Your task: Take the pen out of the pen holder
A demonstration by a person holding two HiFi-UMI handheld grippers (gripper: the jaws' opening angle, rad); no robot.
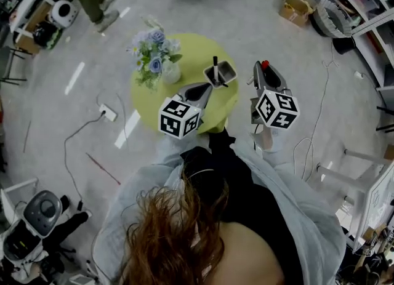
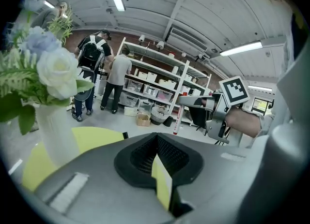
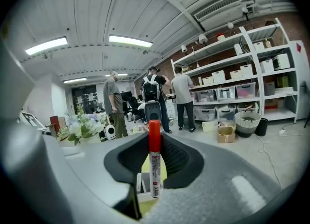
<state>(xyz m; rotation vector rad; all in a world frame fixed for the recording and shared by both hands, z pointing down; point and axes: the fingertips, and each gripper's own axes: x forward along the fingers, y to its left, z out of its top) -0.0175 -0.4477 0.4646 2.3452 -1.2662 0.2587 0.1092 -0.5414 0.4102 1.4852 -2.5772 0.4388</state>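
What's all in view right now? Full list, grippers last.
Table: 1, yellow-green, round, centre.
Flower vase: 1, white, blue and white flowers, table's left side.
Pen holder: 1, grey, table's right side.
Pen: 1, black, standing in the pen holder.
Marker: 1, white barrel, red cap, upright, off the table's right edge.
Power strip: 1, white, floor left of table.
Cardboard box: 1, brown, floor, top right.
Shelving: white, along the wall.
People: 3, standing in the background.
Left gripper: grey, jaws together, empty, beside the pen holder.
Right gripper: grey, shut on the marker.
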